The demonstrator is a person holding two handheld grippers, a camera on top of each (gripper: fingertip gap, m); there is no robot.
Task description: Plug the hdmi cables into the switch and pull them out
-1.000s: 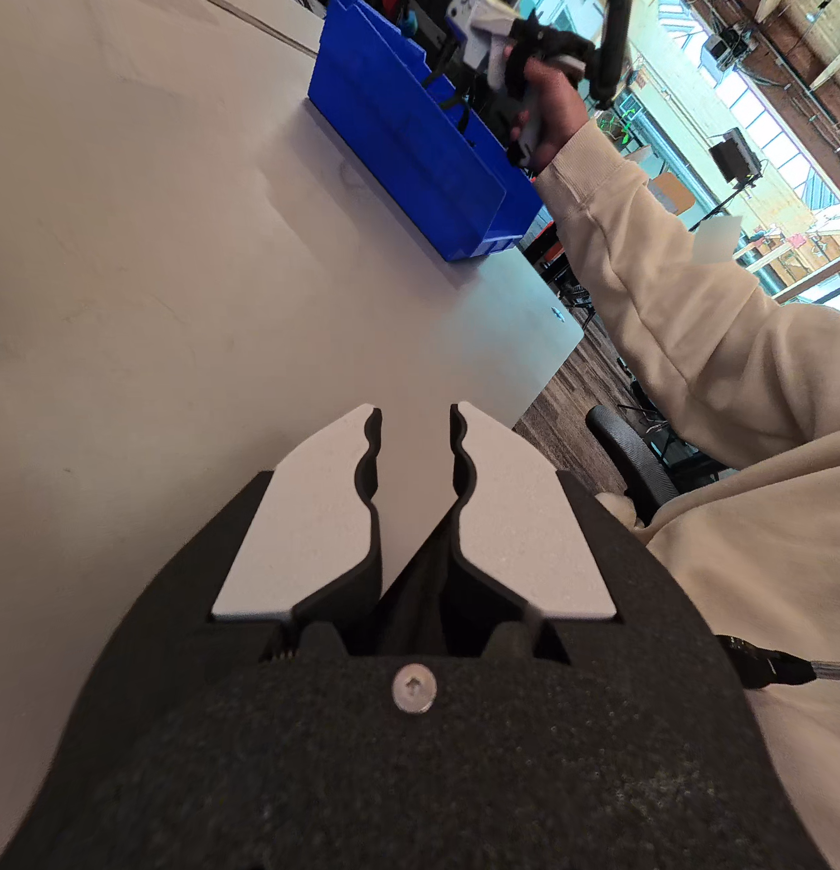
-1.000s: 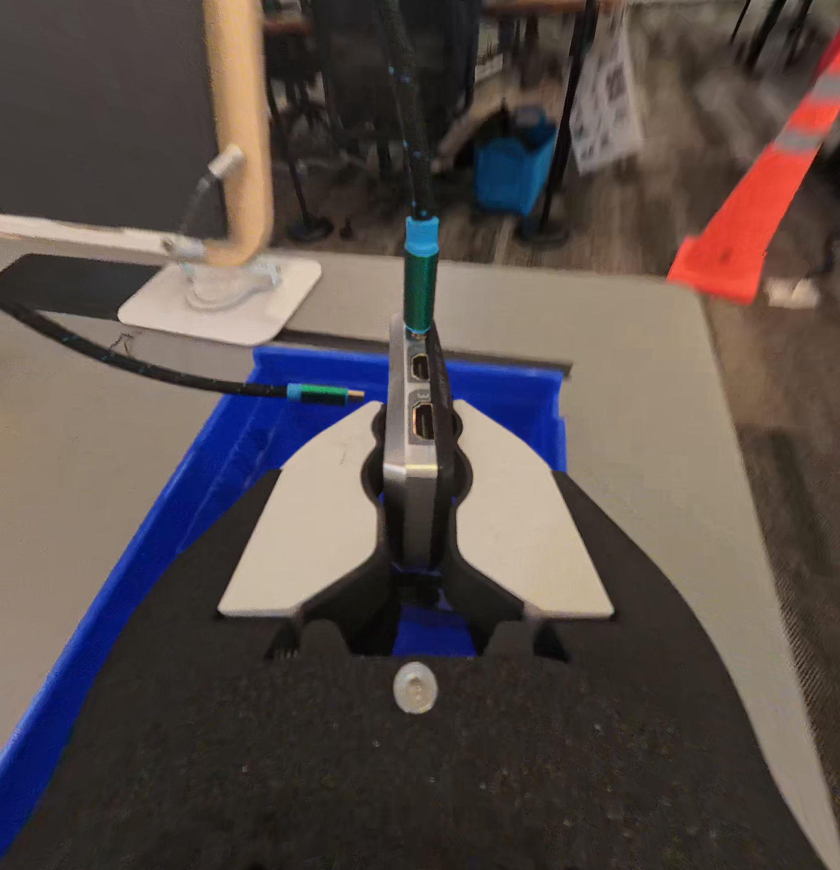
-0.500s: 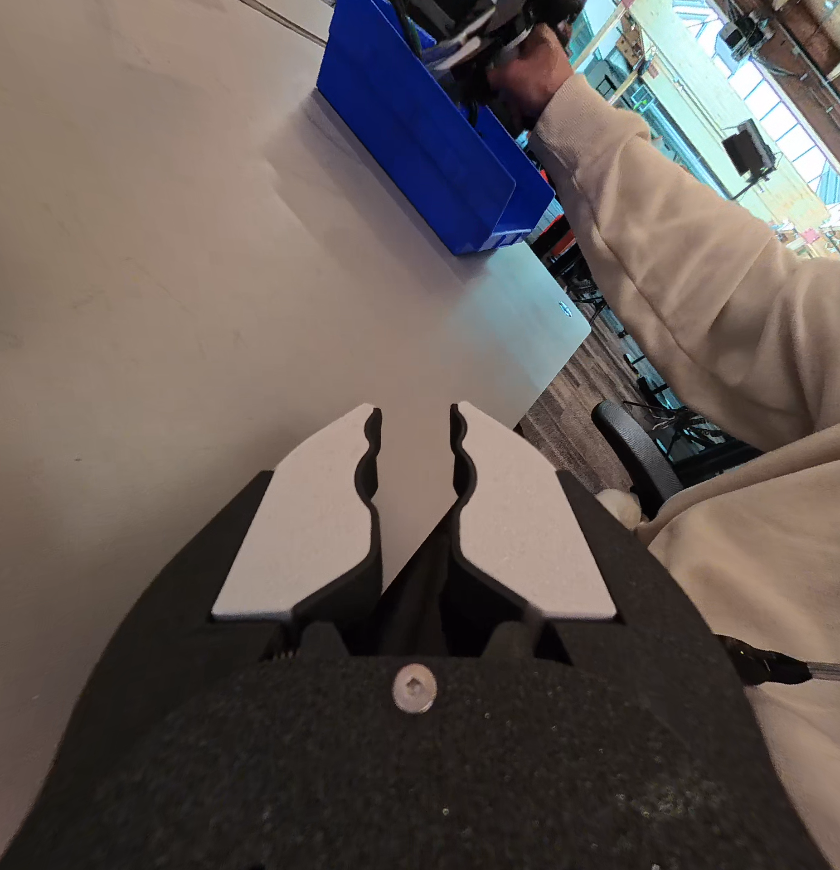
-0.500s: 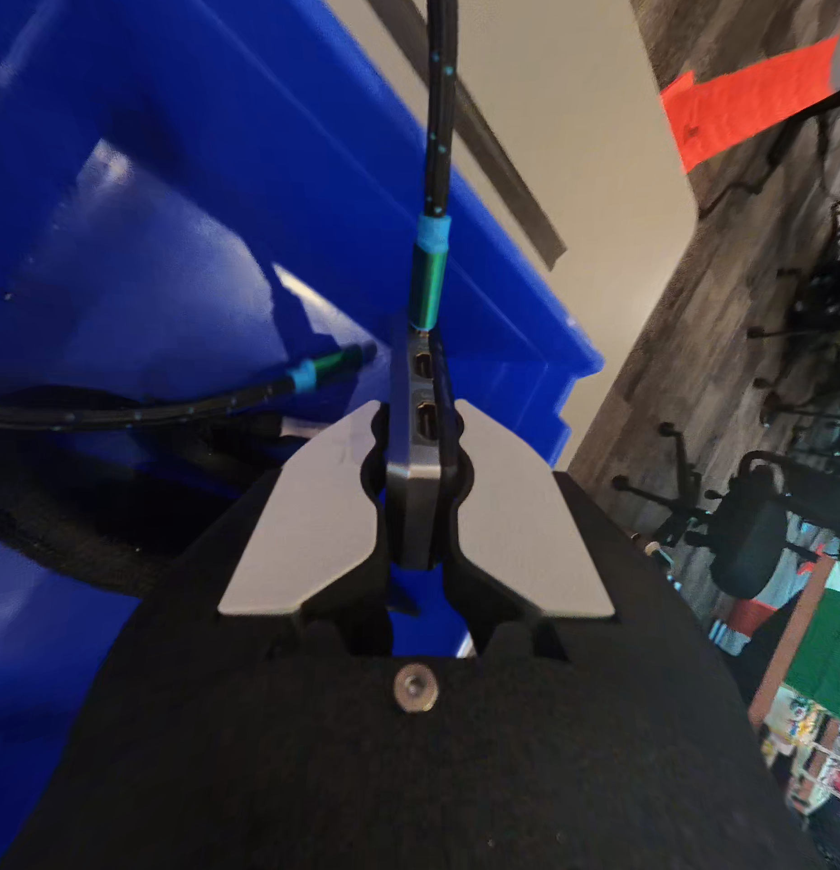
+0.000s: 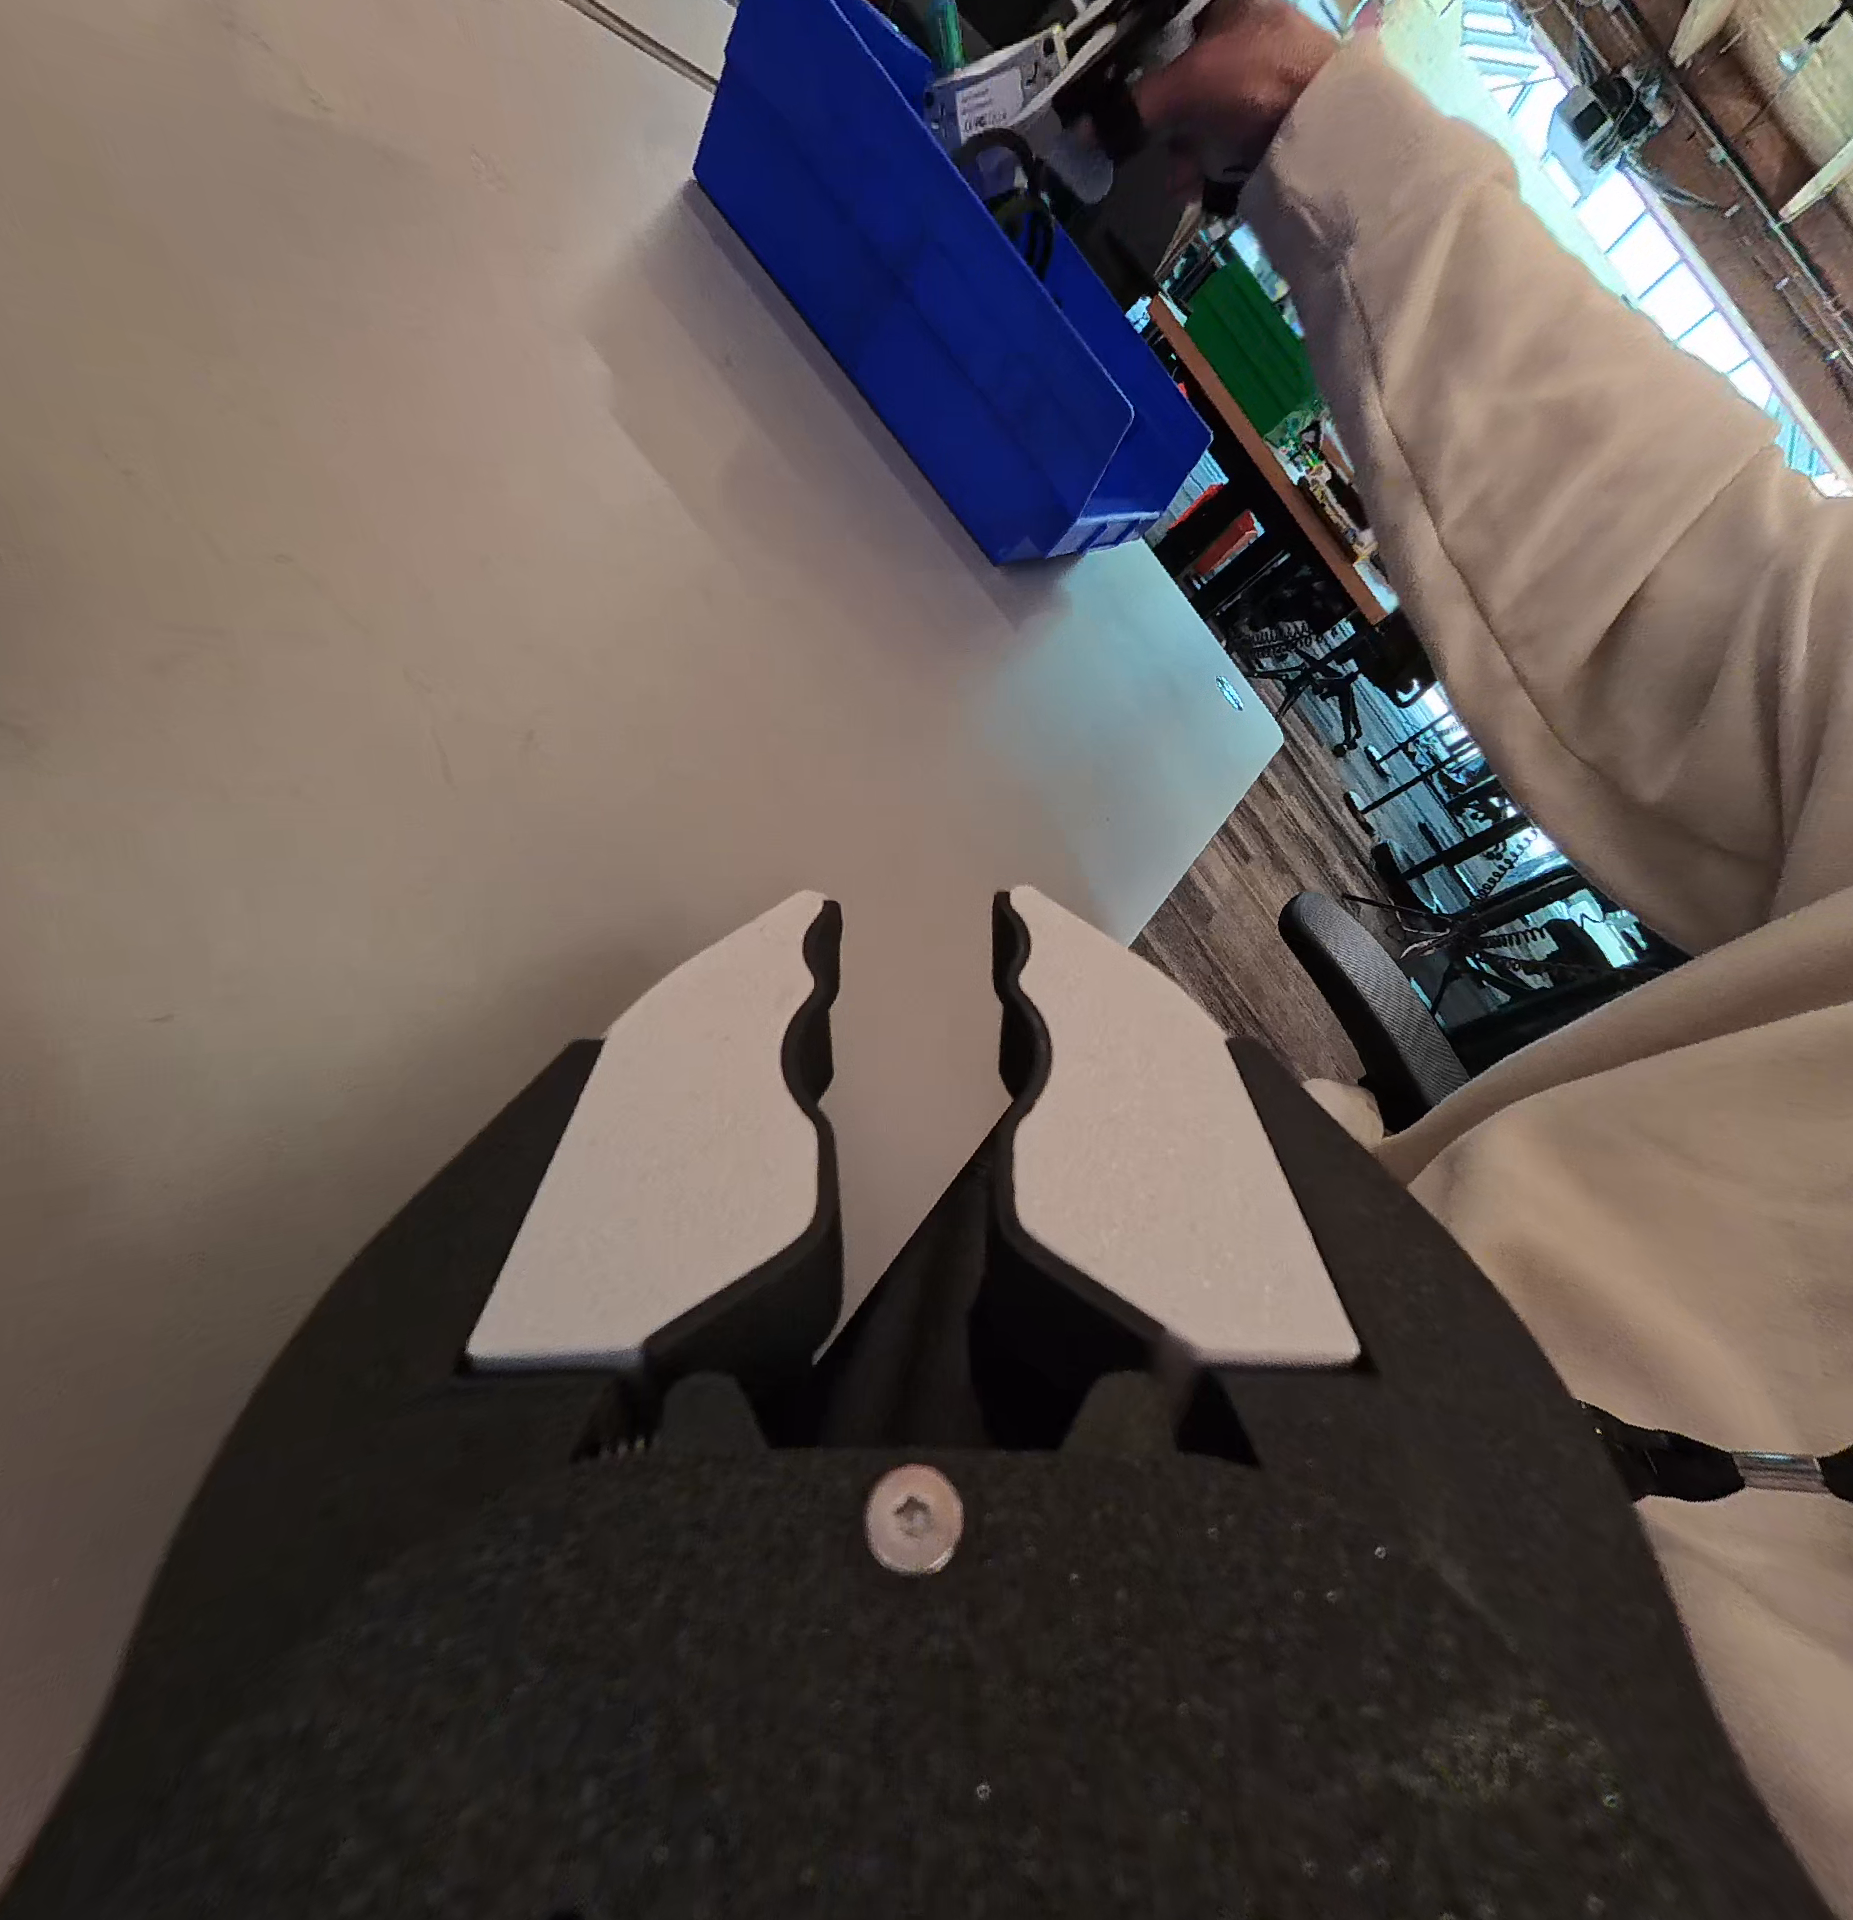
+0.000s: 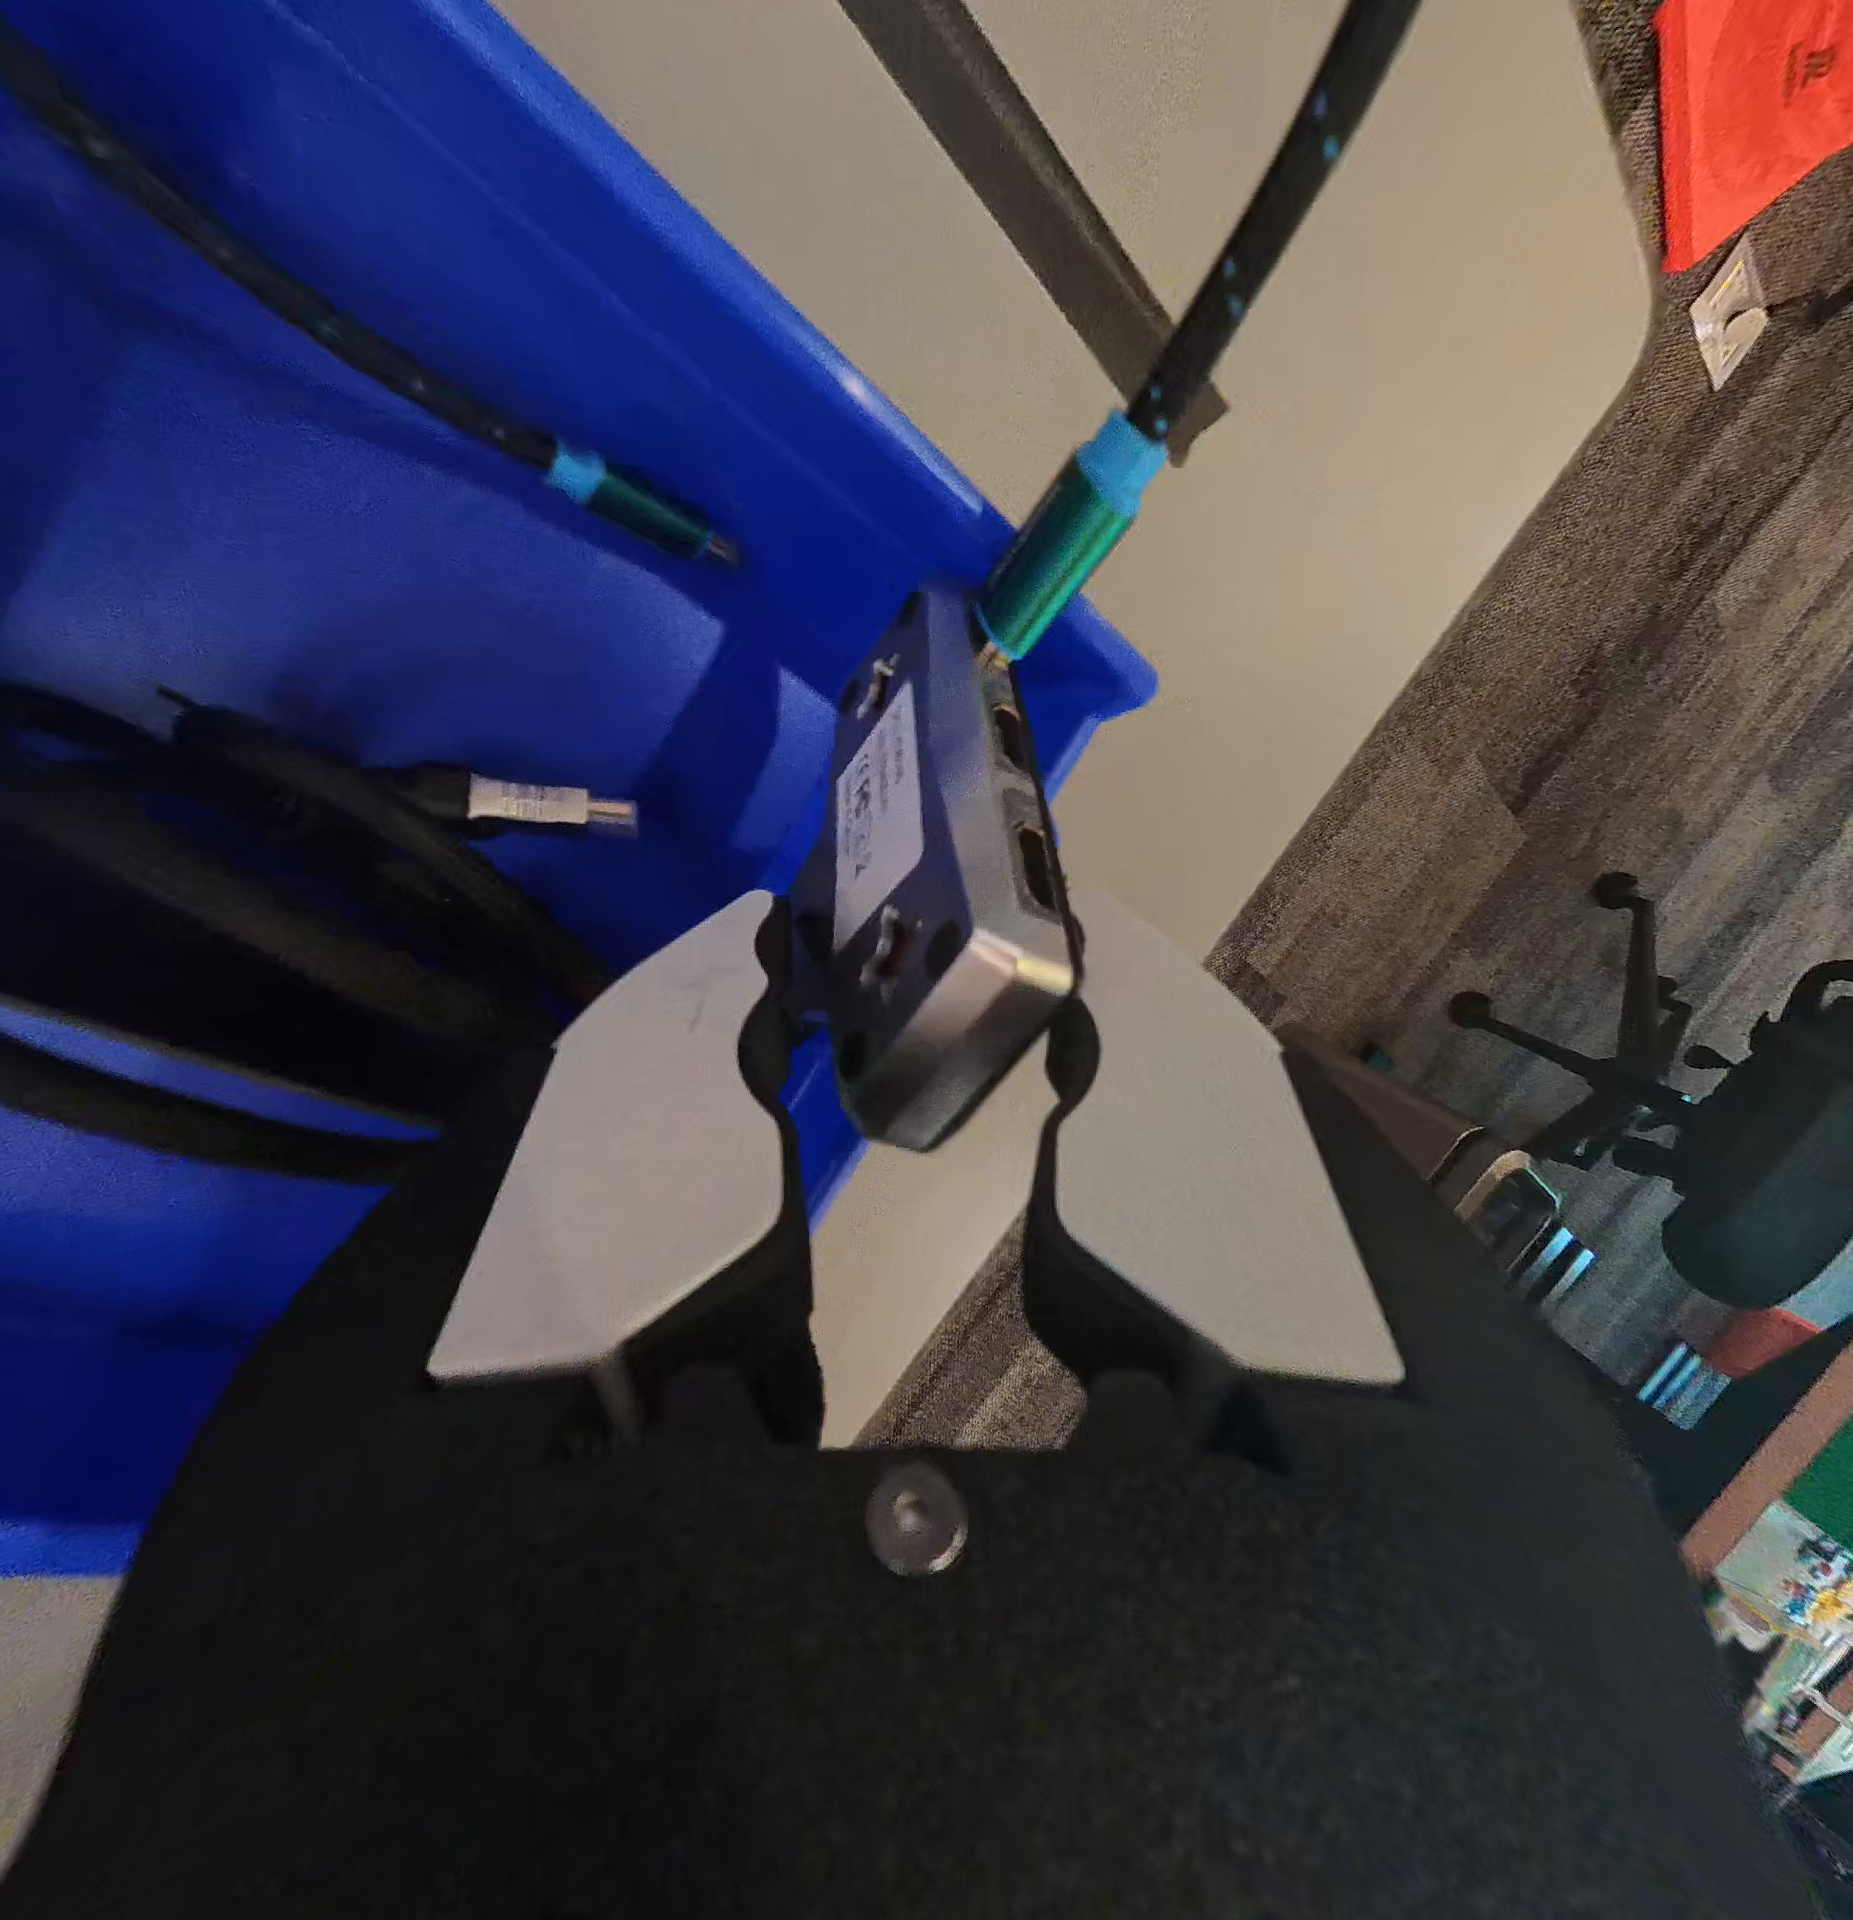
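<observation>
The right hand-held gripper [image 6: 917,961] has its jaws spread wide; the grey HDMI switch [image 6: 927,883] sits tilted between its fingertips, over the blue bin [image 6: 402,343]. One HDMI cable [image 6: 1067,540] is plugged in at 1 o'clock. The left hand-held gripper [image 5: 917,935] is parted, empty, over the surface [image 5: 330,623].

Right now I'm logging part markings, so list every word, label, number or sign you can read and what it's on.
Nothing is legible.
White label on the flat face of the switch: print is blurred, unreadable.
White sticker on the far gripper above the blue bin: too small.
Mark on the red sheet on the floor: too small.
Small emblem near the table corner: too small.
</observation>
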